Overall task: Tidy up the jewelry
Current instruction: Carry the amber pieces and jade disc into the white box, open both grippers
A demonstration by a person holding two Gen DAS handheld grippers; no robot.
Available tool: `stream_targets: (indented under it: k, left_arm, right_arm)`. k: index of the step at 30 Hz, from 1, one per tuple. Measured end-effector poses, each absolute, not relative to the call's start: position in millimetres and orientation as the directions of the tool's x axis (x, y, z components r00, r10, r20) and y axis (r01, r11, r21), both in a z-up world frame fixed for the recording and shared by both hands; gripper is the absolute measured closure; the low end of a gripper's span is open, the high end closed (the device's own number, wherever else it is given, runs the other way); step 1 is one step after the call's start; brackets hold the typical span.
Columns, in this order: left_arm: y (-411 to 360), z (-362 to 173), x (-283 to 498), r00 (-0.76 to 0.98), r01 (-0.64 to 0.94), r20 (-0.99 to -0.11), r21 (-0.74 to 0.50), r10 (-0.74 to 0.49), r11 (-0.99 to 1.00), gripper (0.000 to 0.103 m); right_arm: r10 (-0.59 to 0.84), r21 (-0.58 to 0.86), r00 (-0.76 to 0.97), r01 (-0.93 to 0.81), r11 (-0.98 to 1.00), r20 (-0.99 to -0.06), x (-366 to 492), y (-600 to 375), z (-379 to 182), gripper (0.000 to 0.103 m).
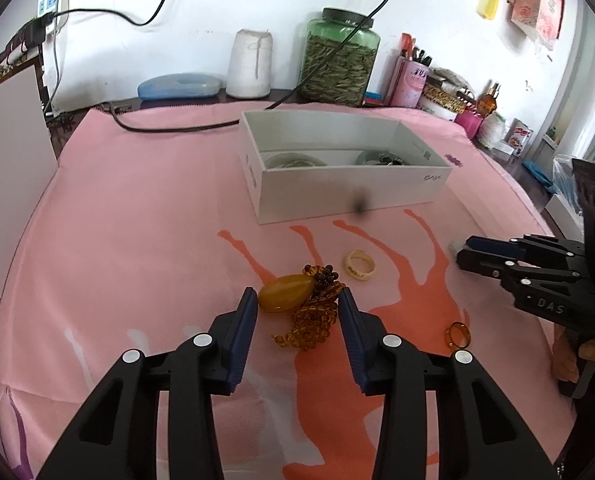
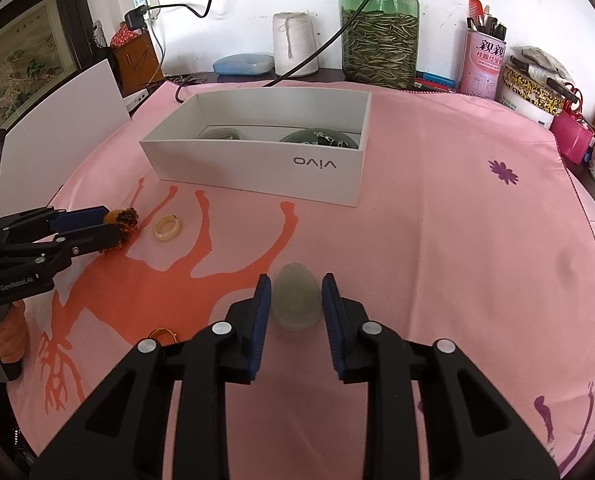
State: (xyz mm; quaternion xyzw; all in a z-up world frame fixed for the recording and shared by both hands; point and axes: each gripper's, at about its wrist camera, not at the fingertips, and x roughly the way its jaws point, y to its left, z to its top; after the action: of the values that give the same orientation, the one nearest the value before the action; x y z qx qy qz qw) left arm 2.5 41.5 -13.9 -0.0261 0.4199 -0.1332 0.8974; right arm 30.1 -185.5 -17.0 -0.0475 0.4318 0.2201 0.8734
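Observation:
An amber bead necklace with a big oval amber pendant (image 1: pixel 287 294) lies on the pink cloth between the fingertips of my open left gripper (image 1: pixel 296 306); it also shows in the right wrist view (image 2: pixel 123 219). A cream ring (image 1: pixel 360 265) lies just beyond it. A small amber ring (image 1: pixel 457 335) lies to the right. My right gripper (image 2: pixel 296 292) is open around a pale green jade pendant (image 2: pixel 296 301) on the cloth. The white box (image 2: pixel 257 168) holds two greenish bangles and a dark beaded piece.
A green glass jar (image 2: pixel 379 28), white thread spool (image 2: pixel 294 44), blue case (image 2: pixel 242 65), pink pen tin (image 2: pixel 482 62) and clutter line the back wall. A black cable (image 1: pixel 169 128) crosses the cloth's far edge. A white board (image 2: pixel 57 128) stands at the left.

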Motion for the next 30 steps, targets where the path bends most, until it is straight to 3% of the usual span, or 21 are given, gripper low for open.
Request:
stream_targets:
  k: [7,24,30]
  left_arm:
    - [35.9,-6.7,-6.4,0.652,0.253,-0.712,-0.120,-0.261,0.960,0.065]
    - [49.7,11.2,-16.5,0.712,0.218,-0.646,-0.169,-0.275,0.961,0.065]
    - [43.5,38.2,0.4,0.726,0.215,-0.633,-0.161,-0.268,0.963,0.065]
  right_arm:
    - [0.352,0.119,0.528,-0.424,0.898,-0.773,30.1,-187.3,-17.6,0.078]
    - [0.412,0.178,0.531,-0.437,0.882,-0.740,25.2,-189.0,-7.2,0.078]
    - [0.459,0.242,0.566,-0.418,0.876,-0.685,26.4,-202.6,14.9,0.078]
